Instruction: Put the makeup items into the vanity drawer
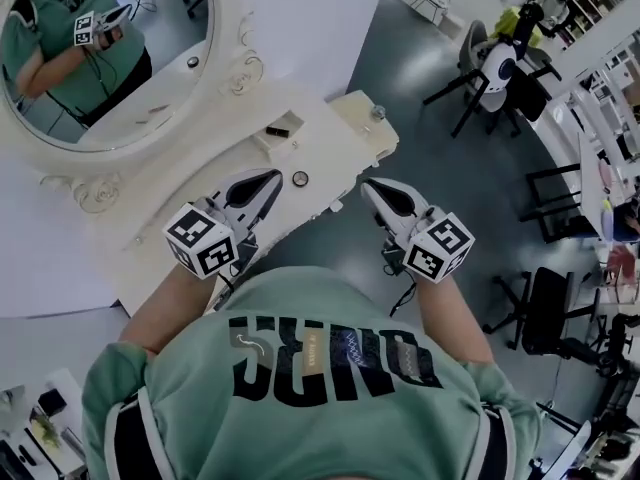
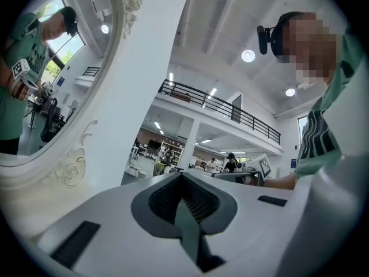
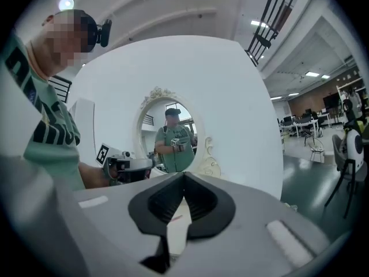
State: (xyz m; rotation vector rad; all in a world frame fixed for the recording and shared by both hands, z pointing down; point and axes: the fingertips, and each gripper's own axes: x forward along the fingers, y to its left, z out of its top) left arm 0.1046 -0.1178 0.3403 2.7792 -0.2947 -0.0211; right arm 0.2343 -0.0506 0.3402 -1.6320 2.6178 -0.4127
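The cream vanity table point(image 1: 335, 143) stands in front of me with its oval mirror point(image 1: 100, 58) at the upper left. On it lie a small dark item point(image 1: 278, 131) on a raised ledge and a small round item point(image 1: 300, 178) near the front edge. I cannot make out a drawer. My left gripper point(image 1: 272, 176) hovers over the tabletop just left of the round item, jaws shut and empty point(image 2: 183, 175). My right gripper point(image 1: 368, 186) hangs off the table's front right edge, also shut with nothing in it point(image 3: 184, 175).
A white wall panel point(image 3: 242, 108) stands behind the vanity. Office chairs point(image 1: 480, 68) and a black chair point(image 1: 545, 313) stand on the grey floor to the right. A small knob-like piece point(image 1: 378, 113) sits on the vanity's right end block.
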